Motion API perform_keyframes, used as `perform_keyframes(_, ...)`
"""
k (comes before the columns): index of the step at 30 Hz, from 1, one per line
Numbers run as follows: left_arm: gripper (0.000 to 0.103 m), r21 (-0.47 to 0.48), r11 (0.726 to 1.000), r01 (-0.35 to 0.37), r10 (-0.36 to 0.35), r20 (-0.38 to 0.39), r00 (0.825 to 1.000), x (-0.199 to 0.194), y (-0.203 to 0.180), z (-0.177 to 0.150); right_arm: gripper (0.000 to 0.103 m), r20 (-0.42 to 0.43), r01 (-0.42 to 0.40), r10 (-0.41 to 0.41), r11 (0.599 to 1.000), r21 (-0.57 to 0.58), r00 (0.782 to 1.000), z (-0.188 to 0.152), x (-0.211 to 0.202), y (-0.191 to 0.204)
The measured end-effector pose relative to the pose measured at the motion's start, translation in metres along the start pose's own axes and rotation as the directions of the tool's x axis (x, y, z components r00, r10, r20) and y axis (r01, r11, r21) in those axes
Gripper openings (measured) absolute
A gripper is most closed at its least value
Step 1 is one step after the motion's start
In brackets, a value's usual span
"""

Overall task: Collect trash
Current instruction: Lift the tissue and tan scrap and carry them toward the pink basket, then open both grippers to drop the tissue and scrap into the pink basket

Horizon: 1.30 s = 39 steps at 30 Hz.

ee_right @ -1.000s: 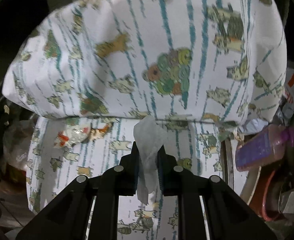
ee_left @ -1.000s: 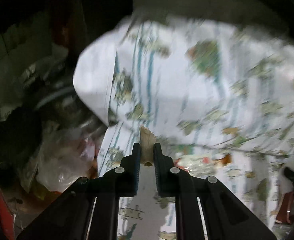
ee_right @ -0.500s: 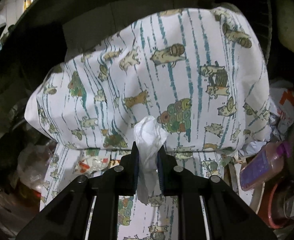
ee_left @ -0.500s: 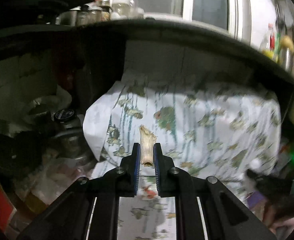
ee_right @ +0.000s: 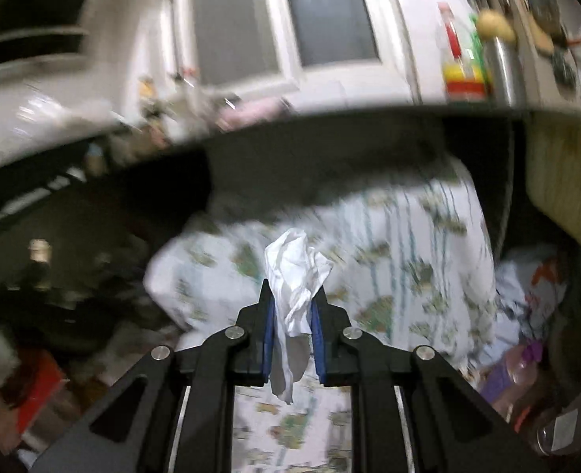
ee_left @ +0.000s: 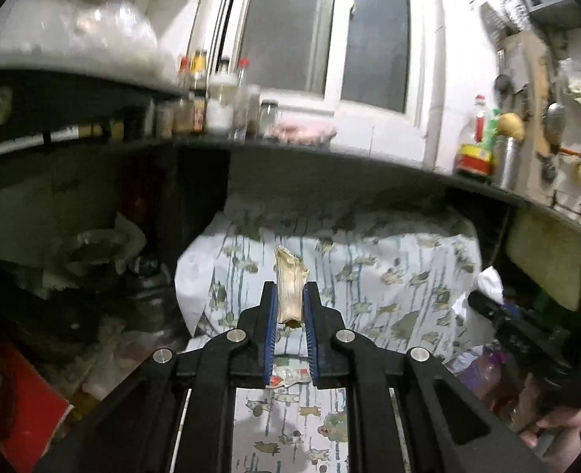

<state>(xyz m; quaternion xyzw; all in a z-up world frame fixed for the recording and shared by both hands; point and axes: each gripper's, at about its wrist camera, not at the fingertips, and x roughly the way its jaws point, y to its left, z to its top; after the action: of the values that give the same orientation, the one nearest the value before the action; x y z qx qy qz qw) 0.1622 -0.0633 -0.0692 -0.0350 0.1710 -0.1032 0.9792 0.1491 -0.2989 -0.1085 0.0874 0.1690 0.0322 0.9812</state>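
Both views now rise past the counter (ee_left: 329, 165) to the window, left gripper (ee_left: 291, 307) still clenching a husk scrap (ee_left: 290, 287), right gripper (ee_right: 293, 307) a tissue (ee_right: 296, 276).

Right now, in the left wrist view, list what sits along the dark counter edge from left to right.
Cluster of jars and bottles → pink cloth → red-capped oil bottle → steel cylinder.
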Motion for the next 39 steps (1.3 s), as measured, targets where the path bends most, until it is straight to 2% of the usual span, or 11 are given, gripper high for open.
perform_keyframes(6, 0.014, -0.021, 0.998, 0.054, -0.053, 0.054, 0.997, -0.069, 0.002, -0.005, 0.017, 0.109, -0.084, 0.09, 0.995, -0.054, 0.99, -0.008, -0.078, 0.035)
perform_keyframes(9, 0.014, 0.023, 0.999, 0.038, -0.039, 0.023, 0.999, -0.079, -0.001, -0.028, 0.017, 0.022, -0.181, 0.182, 0.983, -0.041, 0.983, -0.029, -0.086, 0.041)
perform_keyframes(12, 0.014, 0.035, 0.999, 0.015, -0.013, -0.062, 0.998, -0.072, 0.001, -0.056, 0.017, -0.035, -0.151, 0.148, 0.985, -0.083, 0.988, -0.054, -0.085, 0.049)
perform_keyframes(14, 0.014, -0.003, 0.998, 0.055, -0.055, -0.134, 0.989, -0.064, 0.007, -0.074, 0.017, -0.075, -0.137, 0.13, 0.986, -0.099, 0.989, -0.072, -0.082, 0.051)
perform_keyframes(18, 0.014, 0.073, 0.997, 0.035, -0.017, -0.24, 0.971, -0.05, -0.001, -0.117, 0.017, -0.178, -0.151, 0.132, 0.984, -0.096, 0.975, -0.109, -0.068, 0.055)
perform_keyframes(20, 0.014, 0.07, 0.996, 0.061, -0.039, -0.283, 0.958, -0.043, -0.004, -0.134, 0.017, -0.232, -0.151, 0.122, 0.982, -0.111, 0.965, -0.129, -0.057, 0.056)
perform_keyframes(26, 0.014, 0.062, 0.997, 0.054, -0.019, -0.455, 0.89, -0.007, -0.004, -0.185, 0.017, -0.443, -0.194, 0.132, 0.976, -0.097, 0.887, -0.186, -0.02, 0.056)
perform_keyframes(28, 0.014, 0.039, 0.998, 0.053, -0.025, -0.511, 0.859, 0.005, 0.001, -0.2, 0.017, -0.492, -0.202, 0.129, 0.975, -0.098, 0.861, -0.199, -0.011, 0.055)
perform_keyframes(33, 0.014, 0.061, 0.997, 0.055, -0.009, -0.586, 0.81, 0.02, 0.004, -0.221, 0.017, -0.606, -0.243, 0.164, 0.969, -0.051, 0.778, -0.232, 0.002, 0.051)
perform_keyframes(38, 0.014, 0.049, 0.997, 0.067, -0.017, -0.67, 0.742, 0.034, 0.007, -0.242, 0.019, -0.686, -0.249, 0.187, 0.969, 0.009, 0.704, -0.253, 0.014, 0.045)
perform_keyframes(39, 0.014, 0.045, 0.997, 0.068, -0.019, -0.676, 0.737, 0.035, 0.007, -0.244, 0.019, -0.698, -0.244, 0.191, 0.97, 0.024, 0.69, -0.256, 0.016, 0.044)
